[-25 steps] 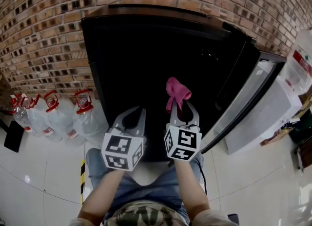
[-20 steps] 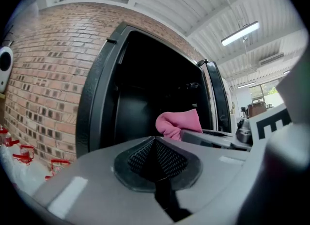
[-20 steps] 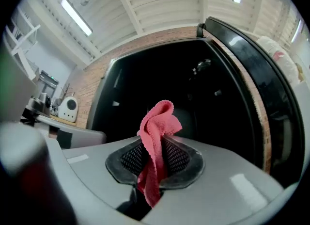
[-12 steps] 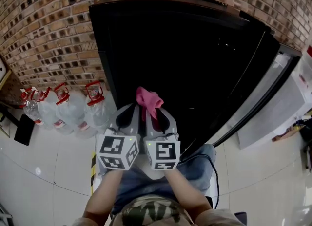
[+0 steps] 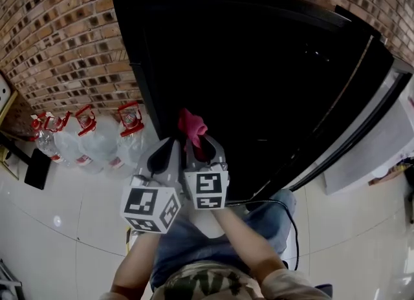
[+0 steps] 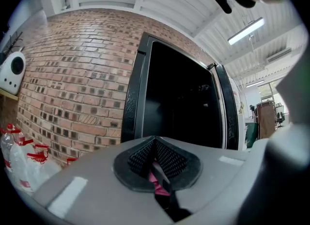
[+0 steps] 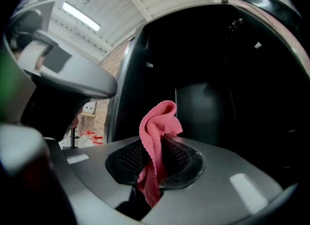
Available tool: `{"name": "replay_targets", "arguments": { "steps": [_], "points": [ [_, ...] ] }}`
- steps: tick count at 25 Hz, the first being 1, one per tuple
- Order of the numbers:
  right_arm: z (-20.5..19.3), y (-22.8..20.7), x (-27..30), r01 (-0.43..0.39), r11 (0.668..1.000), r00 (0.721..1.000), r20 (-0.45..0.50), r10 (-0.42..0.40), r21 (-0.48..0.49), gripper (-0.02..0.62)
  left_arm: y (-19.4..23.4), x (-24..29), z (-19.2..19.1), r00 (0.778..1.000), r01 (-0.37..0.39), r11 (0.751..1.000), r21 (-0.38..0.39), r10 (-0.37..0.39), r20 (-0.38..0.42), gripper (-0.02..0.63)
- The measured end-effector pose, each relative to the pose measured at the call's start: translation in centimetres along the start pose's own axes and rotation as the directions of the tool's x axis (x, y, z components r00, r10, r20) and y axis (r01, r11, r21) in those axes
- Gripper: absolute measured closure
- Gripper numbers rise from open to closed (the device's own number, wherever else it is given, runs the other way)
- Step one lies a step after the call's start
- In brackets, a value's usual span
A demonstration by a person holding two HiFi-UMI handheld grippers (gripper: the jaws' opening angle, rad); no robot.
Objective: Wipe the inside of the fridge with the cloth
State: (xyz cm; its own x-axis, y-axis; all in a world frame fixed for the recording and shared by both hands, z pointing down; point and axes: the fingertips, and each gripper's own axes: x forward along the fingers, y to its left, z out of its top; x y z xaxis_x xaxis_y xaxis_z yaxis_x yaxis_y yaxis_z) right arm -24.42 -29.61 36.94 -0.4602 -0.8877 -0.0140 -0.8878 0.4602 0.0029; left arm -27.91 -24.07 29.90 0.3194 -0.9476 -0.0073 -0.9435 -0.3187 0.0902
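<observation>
right tool [image 5: 204, 145] clamps cloth [image 5: 192, 126] at fridge [image 5: 259, 66] mouth; left tool [image 5: 165, 150] closed, empty. approach step; next: reach inside, press cloth.

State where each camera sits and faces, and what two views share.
Head view: on the person's head, looking steeply down; forearms show before the open fridge.
Left gripper view: on the left gripper, facing fridge and brick wall; jaws show.
Right gripper view: on the right gripper, facing into the fridge; jaws show.
Shared: head and right gripper views show the pink cloth.
</observation>
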Motion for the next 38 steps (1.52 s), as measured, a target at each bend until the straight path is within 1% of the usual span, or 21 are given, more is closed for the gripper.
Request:
{"name": "replay_targets", "arguments": {
  "steps": [3, 8, 14, 17, 22, 26, 30, 34, 38],
  "points": [
    [0.1, -1.4, 2.8, 0.008, 1.000, 1.000, -0.012, -0.008, -0.003, 0.523, -0.4, 0.5, 0.0, 1.000, 0.018, 1.000, 0.006, -0.018, -0.004, 0.615],
    [0.5, -4.0, 7.4, 0.030, 0.998, 0.998, -0.047, -0.033, -0.055, 0.523, -1.1, 1.5, -0.1, 0.999, 0.050, 0.999, 0.009, -0.050, -0.014, 0.615],
    [-0.4, -6.9, 11.5, 0.052, 0.997, 0.992, -0.113, -0.058, -0.054, 0.523, -0.9, 2.1, 0.1, 0.998, 0.061, 0.998, 0.020, -0.061, -0.016, 0.615],
    [-0.2, -8.1, 13.4, 0.063, 0.998, 0.990, -0.124, -0.064, -0.011, 0.520, -0.8, 2.5, 0.0, 0.997, 0.071, 0.997, 0.023, -0.071, -0.021, 0.615],
    [0.0, -9.6, 16.1, 0.092, 0.994, 0.986, -0.135, -0.099, -0.052, 0.521, -1.3, 3.1, -0.4, 0.995, 0.096, 0.995, 0.034, -0.095, -0.033, 0.615],
    [0.1, -10.9, 16.7, 0.114, 0.991, 0.982, -0.146, -0.123, -0.071, 0.520, -1.3, 3.5, -0.4, 0.994, 0.103, 0.994, 0.027, -0.102, -0.030, 0.615],
    [0.4, -14.2, 16.2, 0.169, 0.980, 0.971, -0.150, -0.184, -0.105, 0.520, -1.4, 3.7, -0.2, 0.994, 0.105, 0.994, 0.023, -0.105, -0.025, 0.615],
    [0.7, -17.8, 14.6, 0.246, 0.958, 0.948, -0.172, -0.269, -0.145, 0.520, -2.3, 3.9, -0.4, 0.993, 0.119, 0.993, 0.014, -0.118, -0.029, 0.615],
    [0.1, -21.1, 13.3, 0.310, 0.943, 0.925, -0.192, -0.329, -0.124, 0.520, -3.3, 4.4, -0.7, 0.990, 0.136, 0.991, 0.017, -0.136, -0.032, 0.615]
  ]
}}
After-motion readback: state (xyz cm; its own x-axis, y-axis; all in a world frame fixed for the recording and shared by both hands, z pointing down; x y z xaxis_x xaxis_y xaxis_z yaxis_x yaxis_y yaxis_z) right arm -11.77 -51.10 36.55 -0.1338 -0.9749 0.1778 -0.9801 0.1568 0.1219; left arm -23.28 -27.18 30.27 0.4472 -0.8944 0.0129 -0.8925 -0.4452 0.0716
